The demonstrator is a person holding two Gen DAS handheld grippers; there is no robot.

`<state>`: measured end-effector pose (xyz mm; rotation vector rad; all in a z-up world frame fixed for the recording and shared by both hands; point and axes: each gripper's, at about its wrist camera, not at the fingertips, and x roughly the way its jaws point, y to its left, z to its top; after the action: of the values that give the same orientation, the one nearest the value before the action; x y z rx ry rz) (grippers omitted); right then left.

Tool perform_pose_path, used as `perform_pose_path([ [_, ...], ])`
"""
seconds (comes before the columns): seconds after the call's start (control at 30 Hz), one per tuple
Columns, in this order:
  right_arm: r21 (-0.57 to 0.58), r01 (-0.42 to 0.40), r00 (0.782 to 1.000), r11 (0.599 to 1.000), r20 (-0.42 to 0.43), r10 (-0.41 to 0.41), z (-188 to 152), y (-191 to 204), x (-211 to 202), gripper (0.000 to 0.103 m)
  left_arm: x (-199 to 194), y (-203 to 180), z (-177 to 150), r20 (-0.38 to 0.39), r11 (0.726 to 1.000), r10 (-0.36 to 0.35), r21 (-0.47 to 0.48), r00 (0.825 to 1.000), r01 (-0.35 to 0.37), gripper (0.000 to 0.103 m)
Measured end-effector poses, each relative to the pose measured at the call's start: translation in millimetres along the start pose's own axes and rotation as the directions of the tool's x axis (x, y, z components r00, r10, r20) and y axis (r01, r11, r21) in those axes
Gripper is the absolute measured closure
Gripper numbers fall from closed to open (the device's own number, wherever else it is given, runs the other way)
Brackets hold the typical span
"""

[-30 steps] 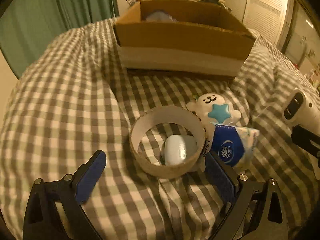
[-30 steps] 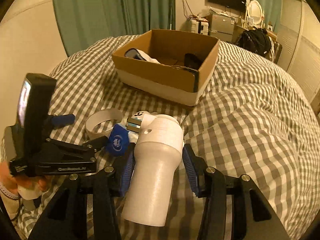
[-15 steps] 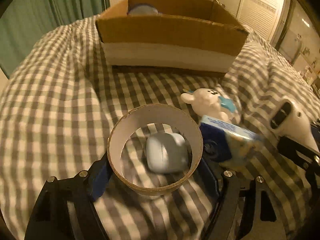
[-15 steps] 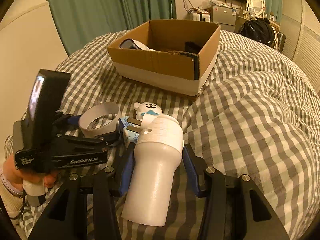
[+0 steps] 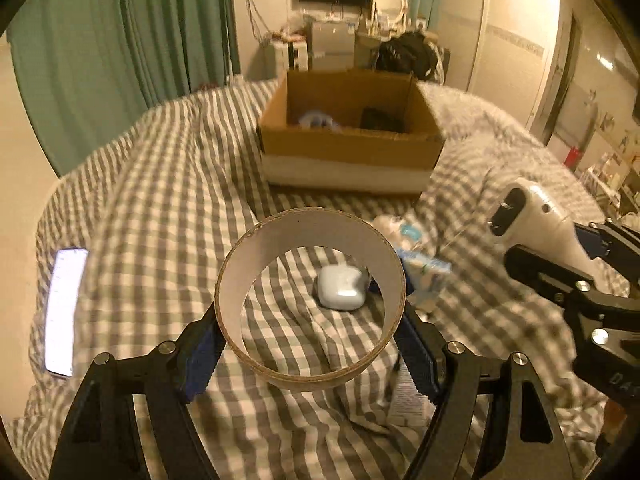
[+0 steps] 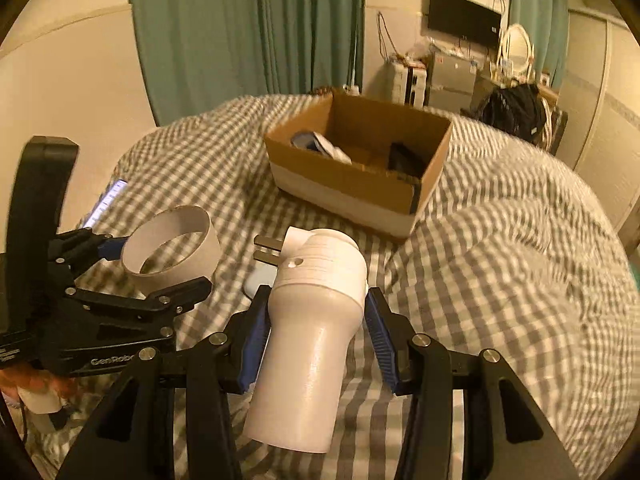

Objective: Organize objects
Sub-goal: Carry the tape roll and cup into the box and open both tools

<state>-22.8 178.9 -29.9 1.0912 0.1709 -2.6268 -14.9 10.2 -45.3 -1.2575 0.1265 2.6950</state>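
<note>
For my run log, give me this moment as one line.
left gripper: shut on cardboard ring | right gripper: shut on white plug device | cardboard box: ahead

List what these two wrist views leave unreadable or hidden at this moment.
- Box contents: in the cardboard box, a pale item and a dark item, blurred in the left wrist view, partly behind its wall in the right.
- Plush toy: motion-blurred, left view only.
- Tissue pack: partly behind the cardboard ring.
- Phone screen: too glary to read.
</note>
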Motion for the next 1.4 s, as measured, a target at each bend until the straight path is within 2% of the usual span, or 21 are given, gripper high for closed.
perform_pose_path([
  [0.23, -0.043, 0.031, 0.996, 0.999, 0.08, -0.028, 20, 11, -38, 0.057, -46, -1, 26, 0.101, 1.0, -0.028, 0.016, 0.994, 0.026, 0.023],
  [0.4, -0.051, 0.018, 0.989, 0.999, 0.144, -0.011, 46, 4, -63, 0.057, -70, -4, 60, 0.165, 0.999, -0.041, 0.027, 0.985, 0.037, 0.023],
  [0.5, -0.071, 0.051, 0.982, 0.996, 0.184, -0.037, 66, 1, -71, 0.057, -85, -9, 85, 0.244, 0.998, -0.024, 0.056, 0.97, 0.011, 0.023],
  [0.63, -0.075, 0.044, 0.974, 0.996, 0.224, -0.027, 98, -8, -75, 0.057, -86, -13, 123, 0.287, 0.997, -0.019, 0.083, 0.958, -0.005, 0.023],
  [0.77, -0.071, 0.049, 0.97, 0.996, 0.241, -0.031, 133, -21, -66, 0.057, -63, -16, 161, 0.311, 0.994, 0.05, 0.082, 0.949, -0.079, 0.023],
  [0.97, -0.048, 0.034, 0.975, 0.998, 0.223, -0.023, 180, -46, -23, 0.057, -1, -8, 204, 0.297, 0.997, 0.043, 0.047, 0.954, -0.059, 0.023],
  [1.23, 0.034, 0.013, 0.987, 0.999, 0.158, -0.018, 213, -91, 73, 0.057, 108, -3, 224, 0.2, 0.999, 0.042, 0.021, 0.979, -0.047, 0.023],
  [1.4, -0.012, 0.073, 0.992, 0.997, 0.106, -0.071, 218, -100, 128, 0.057, 158, -3, 224, 0.158, 0.999, 0.014, 0.044, 0.987, -0.021, 0.023],
])
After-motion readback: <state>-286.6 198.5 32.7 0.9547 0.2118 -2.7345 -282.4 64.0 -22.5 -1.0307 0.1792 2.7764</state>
